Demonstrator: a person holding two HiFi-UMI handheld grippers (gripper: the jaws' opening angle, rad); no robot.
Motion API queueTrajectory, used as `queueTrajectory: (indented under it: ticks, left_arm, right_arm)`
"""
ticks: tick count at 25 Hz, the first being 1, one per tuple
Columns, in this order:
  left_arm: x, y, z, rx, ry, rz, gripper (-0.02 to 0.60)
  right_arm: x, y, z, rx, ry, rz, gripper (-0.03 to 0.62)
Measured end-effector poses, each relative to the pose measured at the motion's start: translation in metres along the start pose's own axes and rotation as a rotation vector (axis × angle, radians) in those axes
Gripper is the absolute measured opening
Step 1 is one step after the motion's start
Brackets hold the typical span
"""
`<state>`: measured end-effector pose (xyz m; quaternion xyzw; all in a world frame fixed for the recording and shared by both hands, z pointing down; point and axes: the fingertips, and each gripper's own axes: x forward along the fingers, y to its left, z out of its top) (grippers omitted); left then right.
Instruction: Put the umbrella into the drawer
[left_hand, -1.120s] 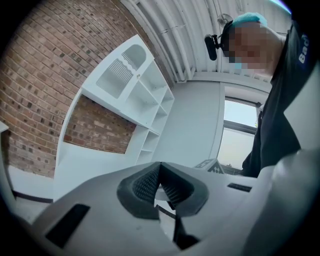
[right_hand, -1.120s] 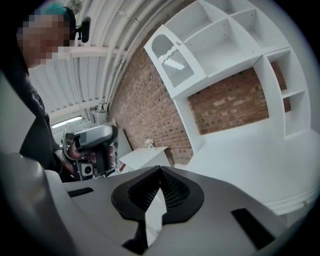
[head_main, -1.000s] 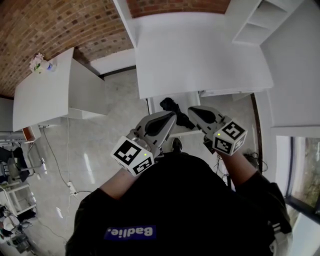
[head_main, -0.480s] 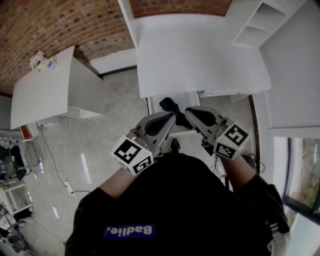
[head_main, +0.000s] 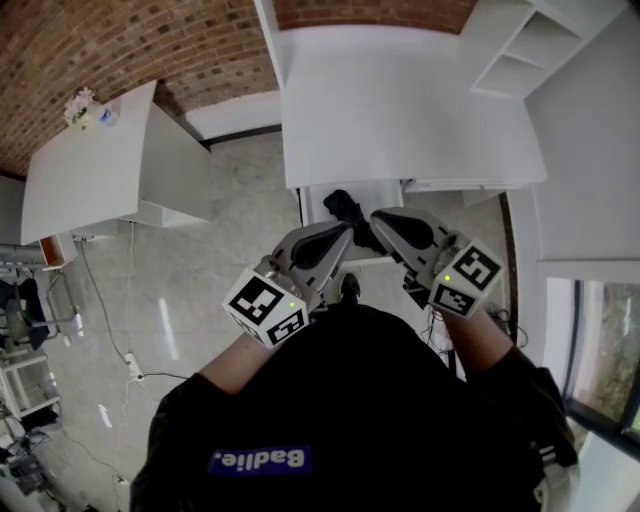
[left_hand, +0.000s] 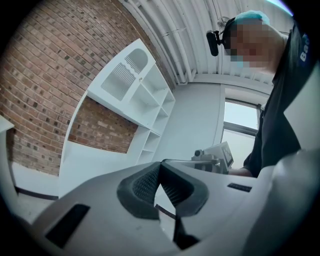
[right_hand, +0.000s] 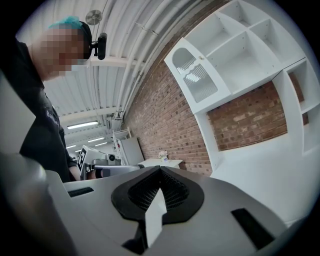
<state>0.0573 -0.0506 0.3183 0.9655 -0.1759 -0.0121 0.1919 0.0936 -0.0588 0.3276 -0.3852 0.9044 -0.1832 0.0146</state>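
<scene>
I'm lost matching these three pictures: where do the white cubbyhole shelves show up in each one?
Head view: white cubbyhole shelves in the top right corner.
Left gripper view: the shelves are at the centre, slightly left.
Right gripper view: the shelves are at the upper right.
Shared landmark: the brick wall, left of the shelves everywhere.

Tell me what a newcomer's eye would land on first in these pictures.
The left gripper and right gripper fill the middle of the head view, tips close together, both with jaws shut on nothing. Just beyond them a black bundle, apparently the umbrella, lies in the open white drawer pulled out from the white desk. A red brick wall runs behind it all.
</scene>
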Motion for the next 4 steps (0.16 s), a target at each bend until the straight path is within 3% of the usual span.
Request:
queueTrajectory:
  ticks: [4]
  left_arm:
    - [-0.0054, 0.0011, 0.0011, -0.003, -0.006, 0.007, 0.002]
  right_arm:
    - [0.0025, 0.0056, 0.0027, -0.004, -0.004, 0.007, 0.029]
